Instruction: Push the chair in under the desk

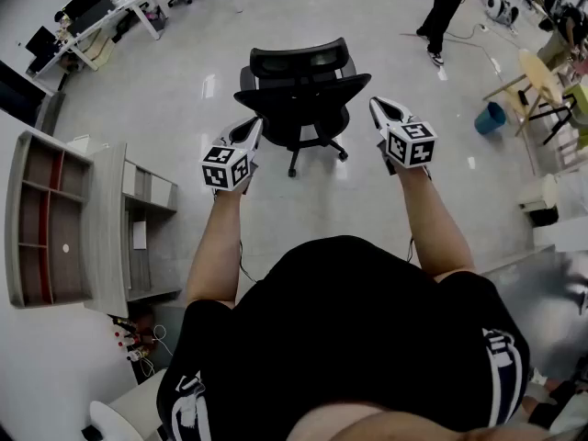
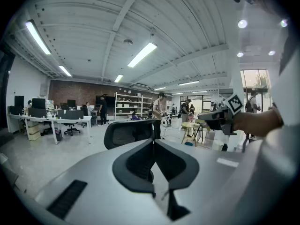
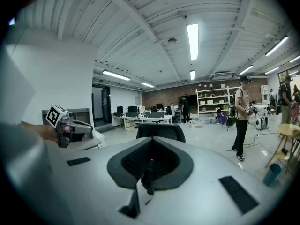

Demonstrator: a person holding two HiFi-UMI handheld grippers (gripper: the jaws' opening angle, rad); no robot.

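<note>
Standing on the pale glossy floor (image 1: 184, 163), the black mesh-backed office chair on a star base with castors (image 1: 299, 90) shows its back to the person and is ahead of both grippers. The left gripper with its marker cube (image 1: 254, 126) is near the chair's left edge, and the right gripper with its marker cube (image 1: 378, 105) is near the chair's right edge, so the two flank the chair. No view shows either one touching it.

In the left gripper view the left gripper's (image 2: 153, 140) jaws are pressed together with nothing between them, and the chair's back (image 2: 126, 132) rises just beyond the tips. In the right gripper view the right gripper's (image 3: 153, 138) jaws are likewise pressed together and empty, with the chair's headrest (image 3: 159, 130) beyond them.

A grey desk with an open shelf unit (image 1: 106, 219) stands well apart from the chair, on the person's left and nearer the person than the chair. Long white desks with dark monitors (image 1: 101, 12) lie beyond the chair to the left. A person in dark trousers (image 1: 441, 12) stands beyond the chair to the right. A blue bucket (image 1: 491, 118) sits to the right of the chair.
</note>
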